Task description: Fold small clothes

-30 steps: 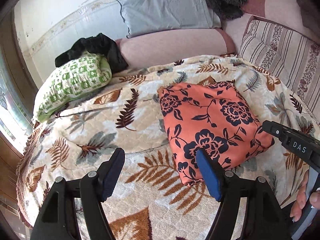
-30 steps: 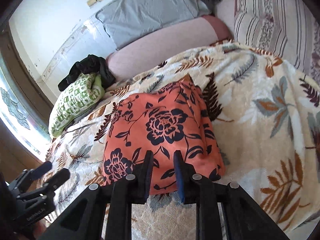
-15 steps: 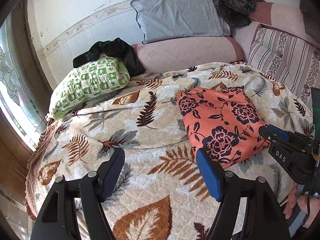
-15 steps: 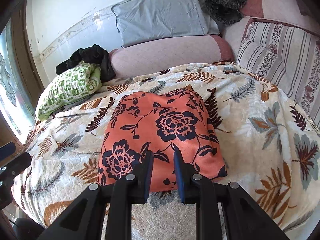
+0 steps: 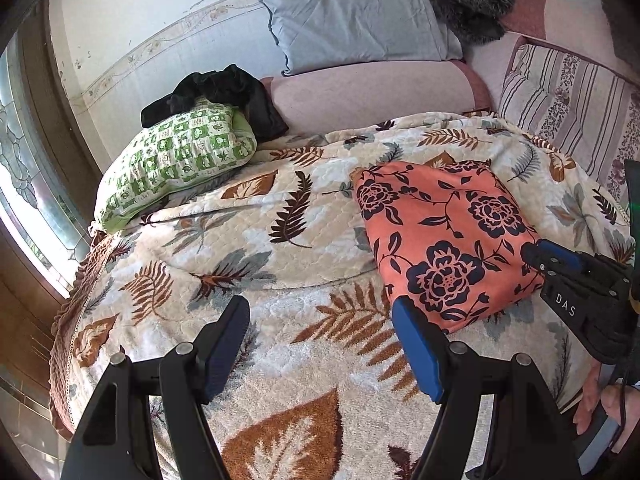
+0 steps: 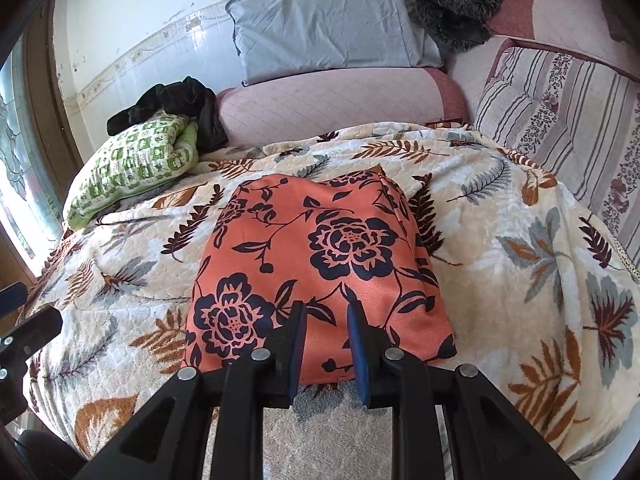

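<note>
Left wrist view, cloth: the orange flowered cloth lies as a flat folded rectangle on the bed, toward its right side and near the front edge.
Left wrist view, left gripper: jaws wide apart, nothing between them, poised over bare blanket just left of the cloth's near corner.
Left wrist view, room: open blanket runs left to the green pillow at the far left corner.
Right wrist view, right gripper: jaws close together but not touching; they hang over the cloth's near edge, and I cannot tell whether they pinch it.
Right wrist view, step: the fold looks nearly finished; I judge the next move to be one more fold or smoothing, needing a clean hold on an edge.
Right wrist view, room: clear blanket to the right, with the striped cushion along that edge.
</note>
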Tool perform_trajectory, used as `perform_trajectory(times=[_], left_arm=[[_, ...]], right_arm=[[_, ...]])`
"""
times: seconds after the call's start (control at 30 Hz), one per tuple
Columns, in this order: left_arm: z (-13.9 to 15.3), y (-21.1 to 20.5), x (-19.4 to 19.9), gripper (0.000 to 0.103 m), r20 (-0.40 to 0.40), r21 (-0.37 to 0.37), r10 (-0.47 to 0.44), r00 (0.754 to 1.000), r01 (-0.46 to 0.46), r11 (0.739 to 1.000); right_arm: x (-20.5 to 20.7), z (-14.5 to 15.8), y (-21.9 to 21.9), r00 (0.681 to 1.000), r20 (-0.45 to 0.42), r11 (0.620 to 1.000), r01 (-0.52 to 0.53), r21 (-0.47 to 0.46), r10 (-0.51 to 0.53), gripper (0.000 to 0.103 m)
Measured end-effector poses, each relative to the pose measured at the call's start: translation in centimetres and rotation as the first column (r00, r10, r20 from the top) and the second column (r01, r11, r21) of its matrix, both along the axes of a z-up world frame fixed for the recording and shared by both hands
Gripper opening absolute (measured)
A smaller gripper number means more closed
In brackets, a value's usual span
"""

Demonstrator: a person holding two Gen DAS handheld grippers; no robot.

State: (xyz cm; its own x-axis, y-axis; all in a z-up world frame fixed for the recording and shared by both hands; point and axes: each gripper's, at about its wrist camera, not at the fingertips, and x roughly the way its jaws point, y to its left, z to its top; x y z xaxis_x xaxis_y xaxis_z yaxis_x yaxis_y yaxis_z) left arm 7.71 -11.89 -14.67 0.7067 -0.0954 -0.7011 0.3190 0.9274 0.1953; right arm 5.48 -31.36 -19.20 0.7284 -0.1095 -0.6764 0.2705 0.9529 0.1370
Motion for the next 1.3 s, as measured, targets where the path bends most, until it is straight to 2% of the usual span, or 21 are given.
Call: perform_trajectory(times=[0.1, 0.2, 0.23, 0.27, 0.3, 0.33, 0.43, 0.53, 0.67, 0.77, 0.87, 0.9, 0.97, 1.03, 1.07, 1.1, 1.13, 1.17, 1.23, 1.3], left_arm=[[-0.5, -0.3, 0.6, 0.075, -0.033, -0.017, -0.021, 0.999, 0.021, 1.0], [-1.0, -0.4, 2.0, 0.075, -0.097, -0.085, -0.065, 0.993, 0.057, 0.995], [-1.4, -0.4, 2.7, 0.076, -0.132, -0.128, -0.095, 0.987, 0.078, 0.989], [-1.8, -0.4, 3.5, 0.078, -0.168, -0.17, -0.123, 0.978, 0.094, 0.981], [-2.3, -0.6, 4.3, 0.078, -0.201, -0.206, -0.146, 0.969, 0.104, 0.973], [-2.8, -0.8, 5.2, 0.078, -0.229, -0.233, -0.163, 0.96, 0.108, 0.966], [-4.6, -1.7, 7.8, 0.078, -0.293, -0.276, -0.191, 0.937, 0.108, 0.955], [-6.3, -2.8, 10.2, 0.078, -0.363, -0.331, -0.23, 0.903, 0.105, 0.938], [-8.0, -3.8, 12.6, 0.078, -0.431, -0.411, -0.25, 0.867, 0.058, 0.91], [-9.1, -4.5, 14.1, 0.078, -0.481, -0.457, -0.266, 0.836, 0.02, 0.889], [-10.5, -5.8, 15.2, 0.079, -0.523, -0.467, -0.291, 0.801, 0.016, 0.884], [-10.7, -6.0, 15.4, 0.079, -0.528, -0.465, -0.288, 0.799, 0.012, 0.885], [-11.1, -6.1, 15.8, 0.081, -0.536, -0.485, -0.297, 0.79, -0.001, 0.874], [-11.4, -5.8, 16.0, 0.081, -0.542, -0.508, -0.301, 0.785, -0.02, 0.861], [-11.4, -5.6, 16.0, 0.081, -0.539, -0.515, -0.303, 0.786, -0.023, 0.857], [-11.4, -5.6, 15.9, 0.078, -0.532, -0.511, -0.301, 0.792, -0.017, 0.859], [-11.3, -5.6, 15.7, 0.075, -0.522, -0.499, -0.295, 0.8, -0.006, 0.867], [-11.1, -5.7, 15.5, 0.068, -0.514, -0.482, -0.287, 0.809, 0.004, 0.876], [-10.8, -5.8, 15.2, 0.061, -0.497, -0.47, -0.277, 0.822, 0.013, 0.883], [-10.3, -5.6, 15.1, 0.053, -0.485, -0.466, -0.264, 0.834, 0.01, 0.885]], right_arm=[[0.1, 0.2, -0.8, 1.0, 0.007, 0.999, -0.006, 0.033, 0.005, 0.024], [0.3, 0.2, -3.5, 1.0, 0.023, 0.988, -0.006, 0.152, 0.002, 0.026], [0.6, -0.1, -4.9, 1.0, 0.024, 0.974, -0.009, 0.225, 0.004, 0.04], [0.8, -0.5, -6.3, 1.0, 0.025, 0.953, -0.008, 0.303, 0.001, 0.077], [1.0, -1.0, -7.7, 1.0, 0.024, 0.93, 0.006, 0.368, -0.016, 0.091], [1.1, -1.3, -9.1, 0.998, 0.033, 0.91, 0.028, 0.413, -0.046, 0.095], [1.7, -2.8, -12.4, 0.996, 0.024, 0.854, 0.058, 0.517, -0.083, 0.095], [3.3, -4.9, -15.3, 0.994, -0.029, 0.781, 0.101, 0.616, -0.105, 0.095], [5.9, -6.7, -18.3, 0.989, -0.058, 0.723, 0.141, 0.677, -0.138, 0.095], [8.0, -8.3, -19.1, 0.992, -0.078, 0.661, 0.126, 0.74, -0.102, 0.095], [10.0, -10.4, -18.5, 0.993, -0.114, 0.596, 0.108, 0.796, -0.027, 0.095], [10.6, -10.9, -17.9, 0.992, -0.128, 0.588, 0.103, 0.802, 0.001, 0.095], [11.4, -10.6, -16.5, 0.991, -0.129, 0.632, 0.072, 0.771, 0.044, 0.095], [11.9, -10.7, -14.7, 0.987, -0.125, 0.626, 0.031, 0.78, 0.106, 0.095], [12.1, -10.6, -13.9, 0.984, -0.131, 0.641, 0.024, 0.767, 0.12, 0.094], [12.1, -10.4, -13.1, 0.983, -0.14, 0.685, 0.022, 0.728, 0.117, 0.093], [12.2, -10.1, -12.3, 0.982, -0.149, 0.723, 0.017, 0.691, 0.119, 0.086], [12.2, -9.9, -11.7, 0.981, -0.153, 0.745, 0.015, 0.667, 0.118, 0.078], [12.0, -9.6, -11.2, 0.983, -0.146, 0.748, 0.017, 0.663, 0.107, 0.066], [11.6, -8.6, -10.7, 0.988, -0.119, 0.768, 0.003, 0.64, 0.094, 0.06]])
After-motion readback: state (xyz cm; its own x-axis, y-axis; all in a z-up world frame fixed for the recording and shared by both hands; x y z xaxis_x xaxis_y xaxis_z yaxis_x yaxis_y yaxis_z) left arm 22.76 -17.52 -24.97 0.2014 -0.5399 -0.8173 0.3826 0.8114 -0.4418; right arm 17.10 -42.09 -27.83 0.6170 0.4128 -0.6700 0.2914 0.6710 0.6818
